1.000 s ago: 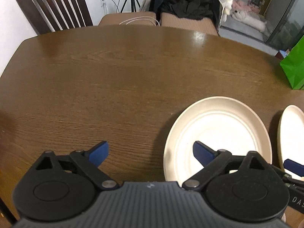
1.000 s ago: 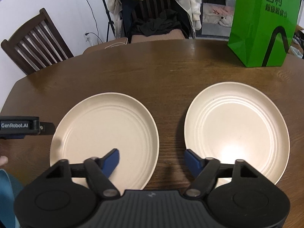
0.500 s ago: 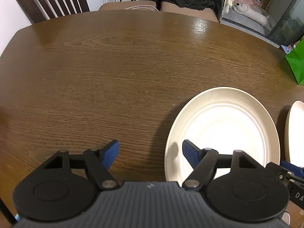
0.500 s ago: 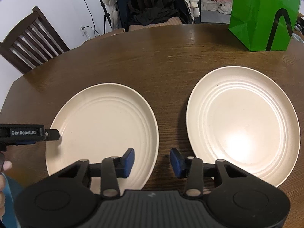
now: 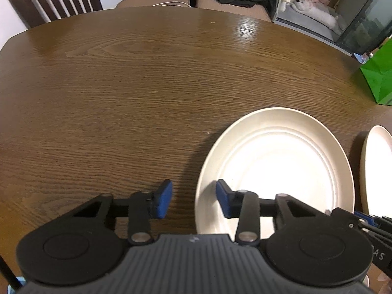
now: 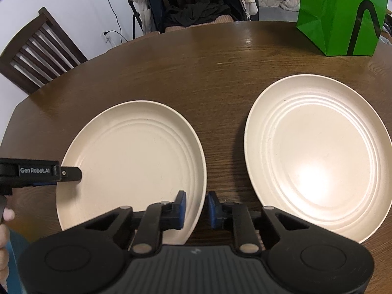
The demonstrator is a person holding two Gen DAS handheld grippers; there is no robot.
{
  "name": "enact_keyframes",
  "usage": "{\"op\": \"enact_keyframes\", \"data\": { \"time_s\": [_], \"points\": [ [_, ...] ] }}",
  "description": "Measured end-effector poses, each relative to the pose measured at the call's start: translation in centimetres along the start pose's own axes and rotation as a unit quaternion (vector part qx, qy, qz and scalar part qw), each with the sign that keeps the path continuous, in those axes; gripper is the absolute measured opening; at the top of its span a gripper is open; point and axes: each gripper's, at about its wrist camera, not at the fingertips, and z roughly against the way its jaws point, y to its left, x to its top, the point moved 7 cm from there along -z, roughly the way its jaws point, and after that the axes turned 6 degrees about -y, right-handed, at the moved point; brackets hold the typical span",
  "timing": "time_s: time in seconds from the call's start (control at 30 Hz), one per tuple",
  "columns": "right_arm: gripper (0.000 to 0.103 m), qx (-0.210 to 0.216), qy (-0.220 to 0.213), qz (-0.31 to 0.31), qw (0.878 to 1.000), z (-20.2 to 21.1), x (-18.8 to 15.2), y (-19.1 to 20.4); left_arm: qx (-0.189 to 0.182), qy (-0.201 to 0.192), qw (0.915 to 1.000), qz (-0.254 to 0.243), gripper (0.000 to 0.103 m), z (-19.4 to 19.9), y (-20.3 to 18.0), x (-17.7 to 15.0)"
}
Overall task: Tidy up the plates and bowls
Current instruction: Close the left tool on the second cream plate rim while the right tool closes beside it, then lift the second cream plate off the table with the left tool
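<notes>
Cream round plate [image 6: 132, 154] on dark wooden counter [image 5: 147, 78] | both claws closing astride its opposite rims — left claw [image 5: 193, 202], right claw [image 6: 196, 209], neither clamped | squeeze evenly, lift level.

table: dark wood-grain top [image 5: 147, 93] | chairs: slatted wooden chair [image 6: 36, 56] beyond, left; clothes-draped chair [image 6: 196, 7] ahead | wall: white [image 6: 73, 5] | light: glare patch [image 5: 247, 28] ahead

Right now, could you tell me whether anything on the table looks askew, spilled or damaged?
Nothing stands out. Both cream plates, the left plate and the right plate, lie flat, intact and empty on the table; the green bag stands upright.
</notes>
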Motion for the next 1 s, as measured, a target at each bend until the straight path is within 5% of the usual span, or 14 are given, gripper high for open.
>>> {"op": "enact_keyframes", "data": {
  "time_s": [0.23,1.0],
  "points": [
    [0.013,0.002,0.001,-0.001,1.000,-0.1,-0.1,-0.1,-0.019,-0.002,0.9998,-0.006,0.019,-0.1,-0.4,0.2],
    [0.013,-0.006,-0.007,0.012,1.000,0.3,-0.2,0.4,0.001,-0.019,0.9992,-0.036,0.018,0.7,-1.9,0.0]
  ]
}}
